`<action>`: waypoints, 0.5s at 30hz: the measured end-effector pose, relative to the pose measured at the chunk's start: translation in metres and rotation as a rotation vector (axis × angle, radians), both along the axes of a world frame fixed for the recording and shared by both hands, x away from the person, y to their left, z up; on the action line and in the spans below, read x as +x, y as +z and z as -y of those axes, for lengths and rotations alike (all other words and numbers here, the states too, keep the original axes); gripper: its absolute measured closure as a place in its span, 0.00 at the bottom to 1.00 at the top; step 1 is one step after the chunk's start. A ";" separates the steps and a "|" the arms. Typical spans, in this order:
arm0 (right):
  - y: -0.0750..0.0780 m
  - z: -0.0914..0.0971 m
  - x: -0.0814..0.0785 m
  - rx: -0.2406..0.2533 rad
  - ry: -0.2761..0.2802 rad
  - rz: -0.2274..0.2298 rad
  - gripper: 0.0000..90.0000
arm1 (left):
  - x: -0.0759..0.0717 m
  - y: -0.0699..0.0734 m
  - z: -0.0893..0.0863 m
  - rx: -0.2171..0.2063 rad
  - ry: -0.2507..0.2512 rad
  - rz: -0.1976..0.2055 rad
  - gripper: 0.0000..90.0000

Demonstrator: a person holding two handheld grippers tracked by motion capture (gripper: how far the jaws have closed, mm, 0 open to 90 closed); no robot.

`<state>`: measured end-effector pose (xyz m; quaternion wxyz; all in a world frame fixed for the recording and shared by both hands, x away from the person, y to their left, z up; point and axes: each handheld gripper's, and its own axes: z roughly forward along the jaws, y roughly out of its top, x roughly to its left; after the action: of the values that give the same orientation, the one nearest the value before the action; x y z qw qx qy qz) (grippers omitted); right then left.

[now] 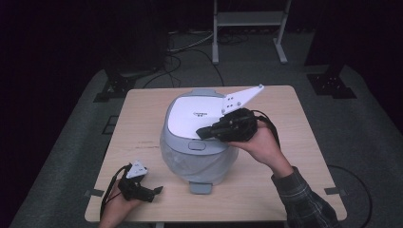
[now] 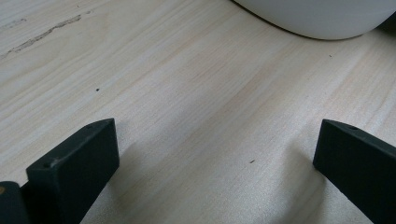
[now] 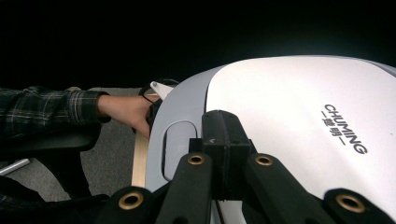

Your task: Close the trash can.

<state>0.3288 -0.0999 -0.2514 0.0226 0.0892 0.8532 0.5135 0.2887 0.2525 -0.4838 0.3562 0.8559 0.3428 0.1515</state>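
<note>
A grey and white rice cooker (image 1: 199, 142) stands in the middle of the wooden table (image 1: 285, 118), lid (image 3: 289, 107) down. Its oblong release button (image 3: 175, 147) sits on the grey front rim. My right gripper (image 1: 202, 133) lies low over the lid, jaws shut together with nothing between them, tips (image 3: 223, 126) just beside the button; whether they touch the lid I cannot tell. My left gripper (image 1: 157, 191) rests near the table's front left corner. Its jaws (image 2: 217, 158) stand wide open over bare wood, with the cooker's white base (image 2: 322, 18) farther ahead.
A person's left hand (image 3: 128, 112) with a plaid sleeve shows beyond the cooker in the right gripper view. Behind the table stand a metal frame (image 1: 249, 28) and dark stands, with cables (image 1: 190, 52) on the grey floor. Bare wood lies left and right of the cooker.
</note>
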 end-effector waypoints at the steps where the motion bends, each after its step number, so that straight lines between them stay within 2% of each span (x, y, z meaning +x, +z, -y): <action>1: 0.000 -0.001 0.000 -0.003 0.001 0.003 1.00 | 0.000 0.000 0.000 0.000 0.000 0.000 0.00; 3: 0.001 -0.002 -0.001 -0.016 -0.003 0.012 1.00 | 0.000 0.000 0.000 0.000 0.000 0.000 0.00; 4: 0.000 -0.004 -0.001 -0.046 -0.004 0.019 1.00 | 0.000 0.000 0.000 0.000 -0.001 0.000 0.00; 6: 0.001 -0.005 -0.003 -0.056 -0.016 0.026 1.00 | 0.000 0.000 0.000 0.000 -0.001 0.000 0.00; 10: 0.001 -0.004 -0.002 -0.046 -0.009 0.012 1.00 | 0.000 0.000 0.000 0.000 -0.001 0.000 0.00; 13: 0.001 -0.004 -0.003 -0.040 -0.011 0.023 1.00 | 0.000 0.000 0.000 0.000 -0.001 0.000 0.00; 14: 0.001 -0.003 -0.003 -0.036 -0.009 0.019 0.99 | 0.000 0.000 0.000 0.000 -0.001 0.000 0.00; 15: 0.001 -0.003 -0.002 -0.028 -0.009 0.019 0.89 | 0.000 0.000 0.000 0.000 -0.001 0.000 0.00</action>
<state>0.3264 -0.0973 -0.2507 0.0344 0.0879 0.8595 0.5023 0.2888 0.2524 -0.4837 0.3562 0.8562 0.3422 0.1513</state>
